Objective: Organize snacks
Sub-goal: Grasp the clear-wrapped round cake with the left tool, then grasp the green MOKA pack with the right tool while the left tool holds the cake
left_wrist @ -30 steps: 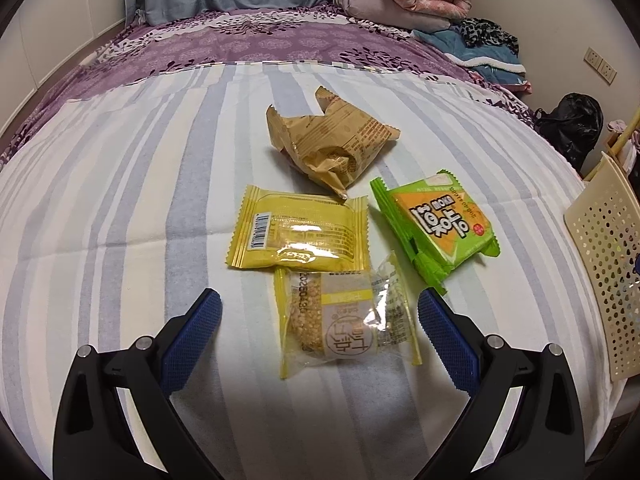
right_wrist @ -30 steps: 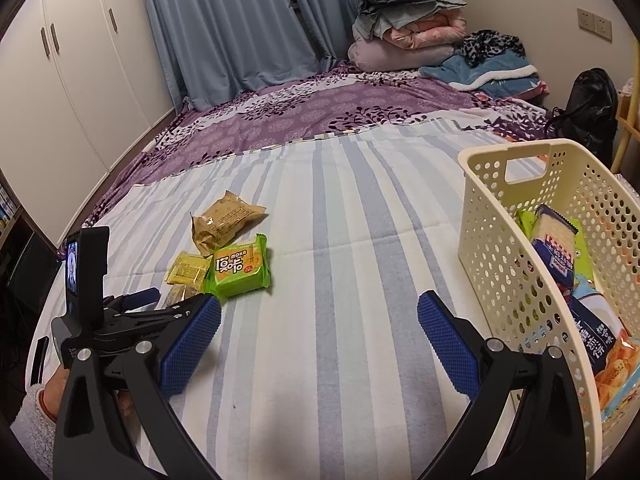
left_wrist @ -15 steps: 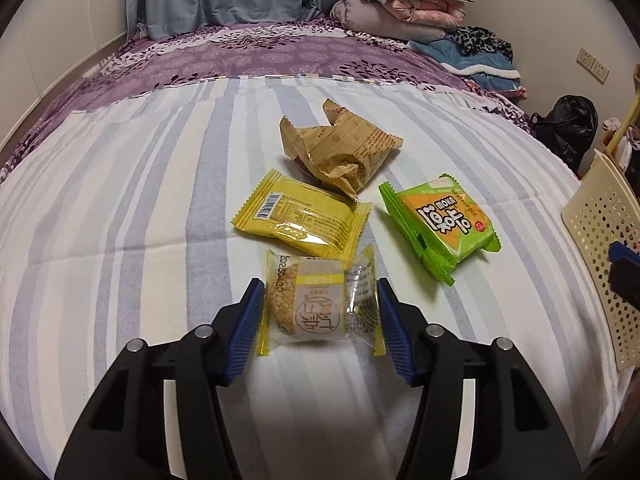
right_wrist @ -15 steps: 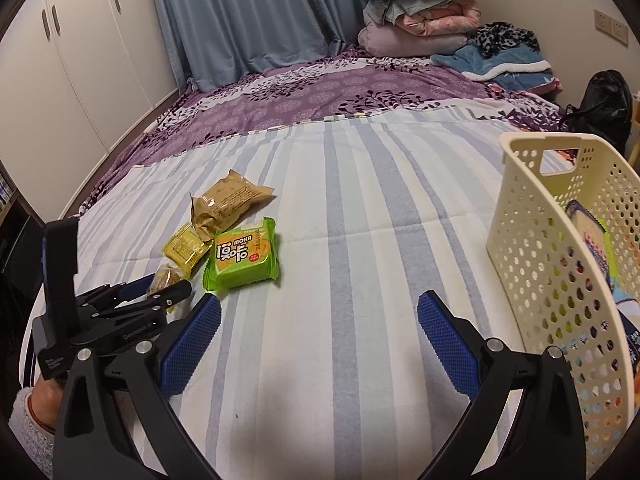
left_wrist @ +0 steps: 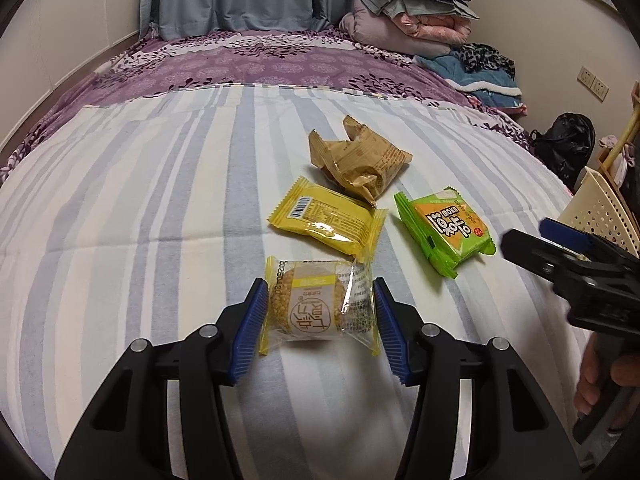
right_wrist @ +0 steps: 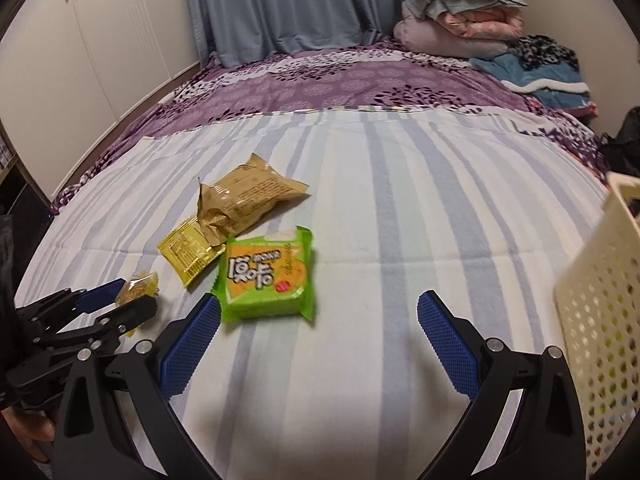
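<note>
A clear packet with a round cookie (left_wrist: 316,308) lies on the striped bedsheet (left_wrist: 120,220) between the blue pads of my left gripper (left_wrist: 319,286). The jaws are closing, and both pads touch the wrapper's side edges. Beyond it lie a yellow packet (left_wrist: 326,220), a crumpled brown bag (left_wrist: 356,160) and a green cracker pack (left_wrist: 444,228). In the right wrist view my right gripper (right_wrist: 318,304) is open and hovers just short of the green cracker pack (right_wrist: 266,276), which sits by its left finger. The left gripper (right_wrist: 120,300) shows at the left with the cookie packet (right_wrist: 138,286).
A cream perforated basket (right_wrist: 596,300) stands at the right edge of the bed. Folded blankets (left_wrist: 412,12) and clothes are piled at the far end on a purple cover (left_wrist: 260,64). A black bag (left_wrist: 564,140) sits by the wall. White cupboards (right_wrist: 100,40) line the left.
My left gripper's jaws came in from wide apart onto the cookie packet. The right gripper moved left and down, from the basket toward the green pack.
</note>
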Motion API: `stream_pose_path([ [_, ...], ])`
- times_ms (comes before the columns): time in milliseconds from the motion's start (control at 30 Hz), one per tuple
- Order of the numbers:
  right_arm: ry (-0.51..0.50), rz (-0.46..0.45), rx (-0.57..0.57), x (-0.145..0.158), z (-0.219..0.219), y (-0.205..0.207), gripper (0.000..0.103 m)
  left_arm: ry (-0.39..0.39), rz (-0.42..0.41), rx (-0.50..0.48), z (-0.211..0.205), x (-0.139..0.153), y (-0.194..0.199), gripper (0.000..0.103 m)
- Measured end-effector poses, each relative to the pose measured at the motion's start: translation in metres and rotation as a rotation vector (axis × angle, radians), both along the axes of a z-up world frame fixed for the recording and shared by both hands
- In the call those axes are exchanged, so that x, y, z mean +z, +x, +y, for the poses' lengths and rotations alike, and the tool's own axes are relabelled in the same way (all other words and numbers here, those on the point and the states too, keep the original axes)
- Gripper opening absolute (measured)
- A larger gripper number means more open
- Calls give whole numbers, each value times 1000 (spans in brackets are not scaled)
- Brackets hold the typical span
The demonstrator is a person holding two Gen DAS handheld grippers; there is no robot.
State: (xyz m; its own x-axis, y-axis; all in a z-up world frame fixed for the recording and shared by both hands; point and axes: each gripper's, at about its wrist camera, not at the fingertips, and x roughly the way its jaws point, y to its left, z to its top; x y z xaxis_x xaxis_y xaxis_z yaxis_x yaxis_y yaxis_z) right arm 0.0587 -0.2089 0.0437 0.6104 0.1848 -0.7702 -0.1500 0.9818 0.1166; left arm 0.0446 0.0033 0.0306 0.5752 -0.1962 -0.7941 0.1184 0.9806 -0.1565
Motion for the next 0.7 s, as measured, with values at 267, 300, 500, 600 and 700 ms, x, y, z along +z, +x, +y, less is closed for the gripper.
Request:
stream_pose_path([
  [267, -39, 27, 99, -16, 36, 28, 98, -6, -6, 20, 13, 4, -7, 52],
  [300, -42, 31, 105, -18, 39, 30, 98, -8, -9, 19, 14, 5, -8, 52],
  [500, -78, 59, 130, -28, 51, 41, 98, -11, -7, 18, 15, 5, -8, 52],
  [600, -98, 74, 133, -32, 54, 45, 98, -21, 5, 24, 16, 0, -8, 54],
  [700, -104, 87, 133, -37, 54, 46, 98, -34, 24, 30, 18, -5, -6, 66],
])
